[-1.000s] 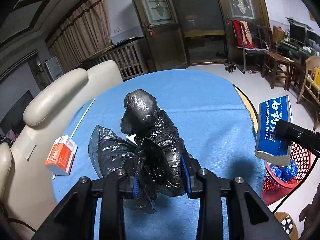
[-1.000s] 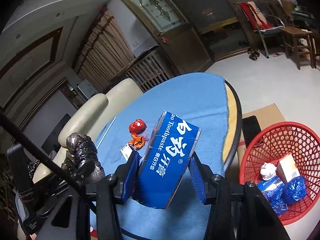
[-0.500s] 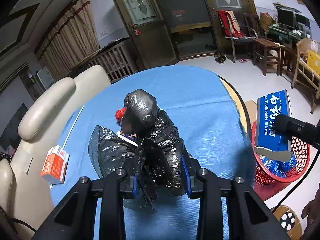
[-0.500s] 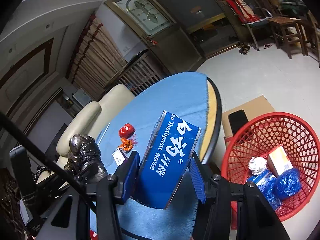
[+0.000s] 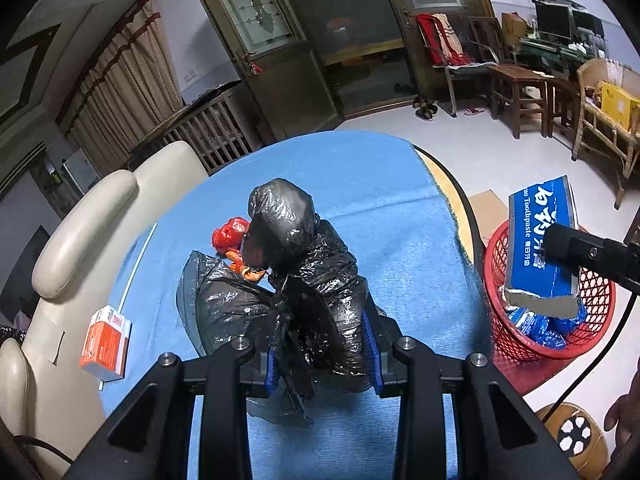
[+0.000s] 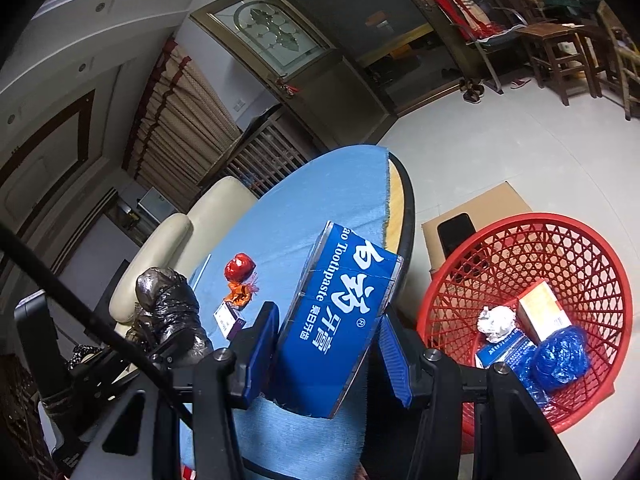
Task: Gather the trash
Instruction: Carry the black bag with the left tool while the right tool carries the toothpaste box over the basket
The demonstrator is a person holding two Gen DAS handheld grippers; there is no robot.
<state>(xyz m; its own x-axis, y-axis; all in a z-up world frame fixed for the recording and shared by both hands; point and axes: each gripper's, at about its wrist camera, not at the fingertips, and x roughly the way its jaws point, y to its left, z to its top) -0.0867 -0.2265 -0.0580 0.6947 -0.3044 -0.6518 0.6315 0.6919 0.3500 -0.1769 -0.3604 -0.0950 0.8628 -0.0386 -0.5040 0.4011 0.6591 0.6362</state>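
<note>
Orange-white carton [image 5: 106, 342] on blue cloth [image 5: 360, 184], far left of left gripper [image 5: 322, 354]. Left gripper pinching crumpled black plastic bag [image 5: 296, 280], bag bulging up ahead of jaws. Red wrapper ball [image 5: 229, 234] just beyond bag. Right gripper [image 6: 326, 352] clamped on blue toothpaste box [image 6: 340, 320], box tilted, above table edge. Red mesh basket [image 6: 560, 248] right of it, on floor, holding blue bag [image 6: 562, 356], white wad [image 6: 496, 322], small box [image 6: 542, 314].
</note>
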